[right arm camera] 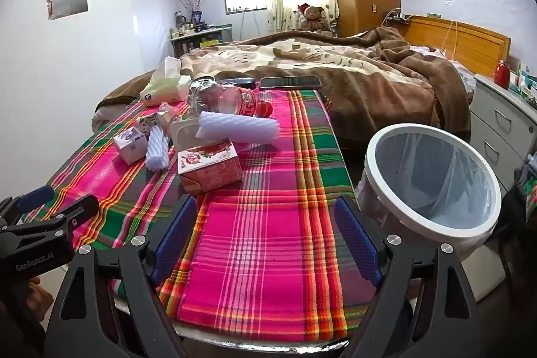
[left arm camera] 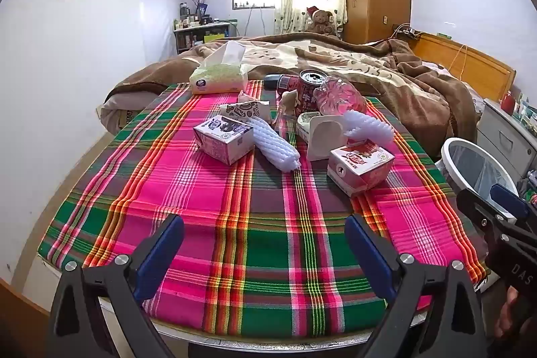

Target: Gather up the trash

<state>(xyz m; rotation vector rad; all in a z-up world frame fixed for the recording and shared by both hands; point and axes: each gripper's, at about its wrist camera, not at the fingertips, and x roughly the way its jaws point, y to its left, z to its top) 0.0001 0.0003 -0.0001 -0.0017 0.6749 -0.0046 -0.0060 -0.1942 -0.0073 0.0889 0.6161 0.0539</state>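
Observation:
Trash lies mid-table on a plaid cloth: a purple-white carton, a red-white carton, two white foam sleeves, a red can, a crushed clear bottle and a white cup. A white bin with a clear liner stands beside the table's right edge. My left gripper is open and empty over the near cloth. My right gripper is open and empty near the table's front right.
A tissue pack lies at the table's far left. A phone and a dark remote lie at the far edge. A bed with a brown blanket is behind. Grey drawers stand to the right.

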